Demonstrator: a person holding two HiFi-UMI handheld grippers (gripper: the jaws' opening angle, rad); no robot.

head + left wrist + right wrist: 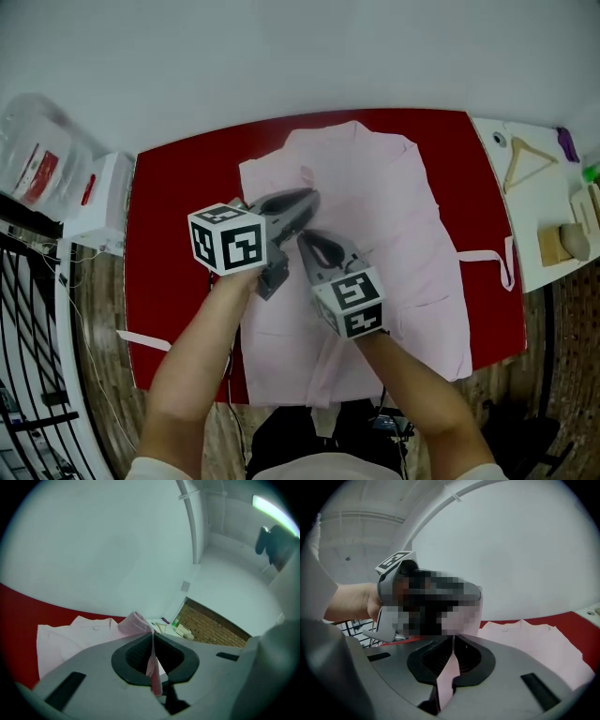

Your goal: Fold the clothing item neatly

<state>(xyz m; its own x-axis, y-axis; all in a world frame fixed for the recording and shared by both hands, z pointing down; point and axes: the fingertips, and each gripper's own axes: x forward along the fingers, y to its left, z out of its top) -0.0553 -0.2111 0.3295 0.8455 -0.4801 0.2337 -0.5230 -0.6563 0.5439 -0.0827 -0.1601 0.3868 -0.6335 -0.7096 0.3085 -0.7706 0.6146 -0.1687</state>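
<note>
A pale pink garment [394,216] lies spread on the red table [178,206], collar toward the far edge. Both grippers hover over its left half, close together. My left gripper [312,197] is shut on a pinch of pink fabric [152,663], with a rolled cuff-like edge [135,622] bunched just past its tips. My right gripper [302,240] sits just nearer to me and is shut on a fold of the same pink cloth [449,667]. The right gripper view also shows the left gripper's marker cube [396,559] close ahead and the flat garment [534,641] beyond.
A pink tie strip [487,257] hangs off the table's right edge, another strip [142,340] off the left. A white side table [534,234] at the right holds a wooden hanger [527,159] and blocks. A white box [98,202], a plastic bag [37,155] and a black wire rack [19,319] stand at the left.
</note>
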